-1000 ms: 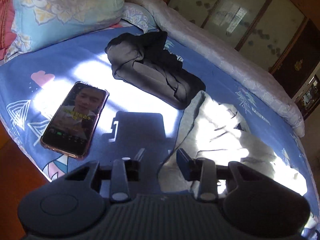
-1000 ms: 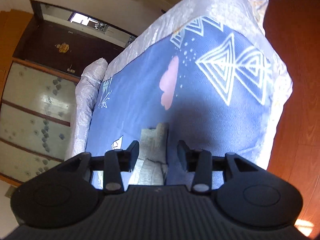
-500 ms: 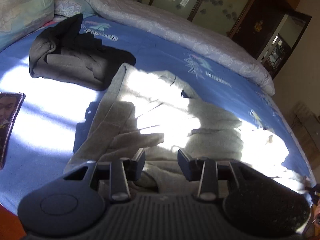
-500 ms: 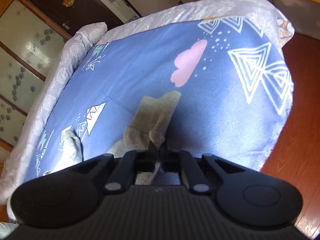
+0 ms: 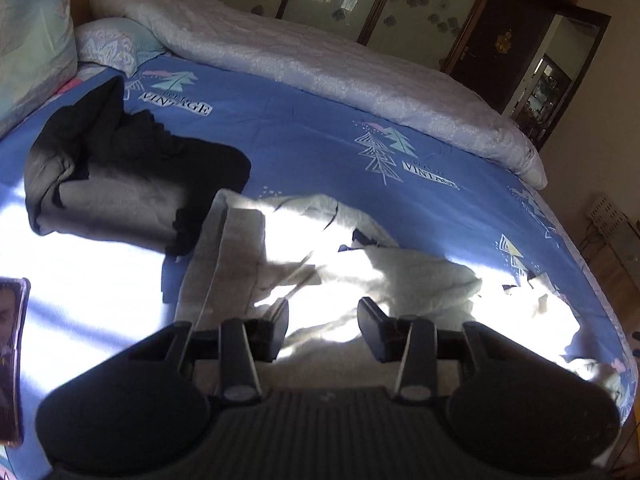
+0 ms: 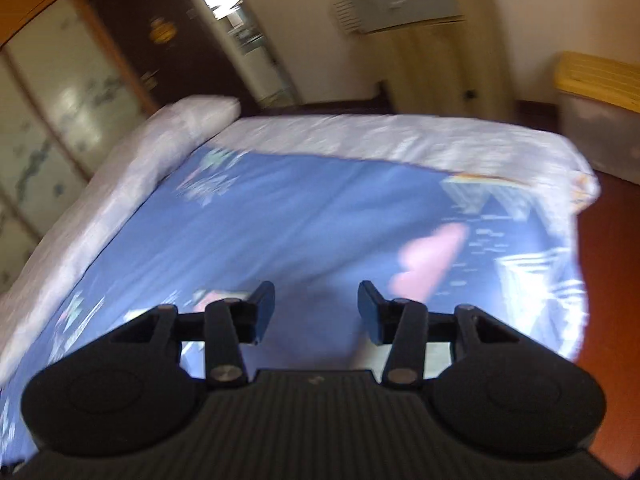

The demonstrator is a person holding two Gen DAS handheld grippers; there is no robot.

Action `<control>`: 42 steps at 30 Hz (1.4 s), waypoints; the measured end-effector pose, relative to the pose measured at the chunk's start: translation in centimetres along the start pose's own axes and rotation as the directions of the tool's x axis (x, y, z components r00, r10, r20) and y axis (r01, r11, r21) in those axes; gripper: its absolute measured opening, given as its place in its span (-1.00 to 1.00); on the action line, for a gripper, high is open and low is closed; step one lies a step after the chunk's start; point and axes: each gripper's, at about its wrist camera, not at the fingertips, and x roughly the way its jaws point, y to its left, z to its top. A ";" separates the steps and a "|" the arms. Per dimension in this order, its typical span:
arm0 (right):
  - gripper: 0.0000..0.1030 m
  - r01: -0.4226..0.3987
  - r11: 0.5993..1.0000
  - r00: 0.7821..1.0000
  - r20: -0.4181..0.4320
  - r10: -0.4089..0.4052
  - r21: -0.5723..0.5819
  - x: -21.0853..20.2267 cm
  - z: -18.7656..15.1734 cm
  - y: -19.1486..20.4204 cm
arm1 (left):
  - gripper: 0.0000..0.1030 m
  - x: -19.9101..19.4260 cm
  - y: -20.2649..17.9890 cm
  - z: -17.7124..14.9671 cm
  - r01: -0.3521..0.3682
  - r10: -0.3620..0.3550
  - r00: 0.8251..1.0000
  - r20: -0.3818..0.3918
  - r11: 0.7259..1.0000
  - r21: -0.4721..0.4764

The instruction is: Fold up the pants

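Light beige pants [image 5: 320,256] lie crumpled across the blue bed sheet [image 5: 312,148] in bright sunlight in the left wrist view. My left gripper [image 5: 322,326] is open and empty, just above the near part of the pants. My right gripper [image 6: 316,312] is open and empty above the blue sheet [image 6: 300,224] near the foot of the bed. That view is motion-blurred and shows no pants.
Folded dark grey and black clothes [image 5: 120,184] lie left of the pants. A phone [image 5: 12,356] lies at the left edge. A rolled white quilt [image 5: 320,68] runs along the far side. Pillows [image 5: 36,48] sit far left. The wooden floor [image 6: 612,280] lies right of the bed.
My right gripper was shut on a beige pant leg half a second ago; it has let go, opened and swung up. My left gripper moved right over the pants.
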 end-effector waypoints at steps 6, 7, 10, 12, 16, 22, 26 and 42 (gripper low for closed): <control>0.13 -0.179 0.963 0.958 -0.257 0.125 -0.200 11.5 -1.7 12.4 | -0.16 7.2 -4.2 4.3 -0.020 0.019 1.000 0.010 0.991 0.135; 0.14 -0.177 0.959 0.952 -0.287 0.109 -0.222 13.4 -1.9 14.1 | -0.06 8.3 -4.8 5.2 -0.042 0.040 0.999 0.015 0.984 0.172; 0.19 -0.180 0.924 0.939 -0.339 0.059 -0.337 17.9 -2.4 18.1 | 0.29 11.7 -6.0 7.7 -0.111 0.107 0.994 0.030 0.947 0.301; 0.24 -0.196 0.899 0.920 -0.392 0.030 -0.391 20.0 -2.9 19.6 | 0.67 14.5 -6.3 8.9 -0.104 0.113 0.994 -0.005 0.926 0.363; -0.49 -0.211 0.875 0.898 -0.439 -0.002 -0.435 21.1 -3.8 20.1 | 0.55 19.5 -6.7 8.4 -0.069 0.126 0.984 -0.128 0.924 0.376; -0.61 -0.327 0.939 0.945 -0.028 0.326 -0.103 10.7 4.0 12.4 | -0.73 20.7 -6.0 6.7 -0.097 0.165 0.973 -0.163 0.929 0.358; -0.64 -0.315 0.949 0.936 0.170 0.310 0.005 3.9 5.9 3.4 | -0.74 16.6 -4.1 7.3 -0.083 0.105 0.991 -0.079 0.967 0.243; -0.23 -0.177 0.979 0.967 -0.202 0.155 -0.097 8.1 -1.9 6.3 | -0.74 1.8 -1.5 6.2 0.042 -0.039 0.985 0.168 0.999 -0.014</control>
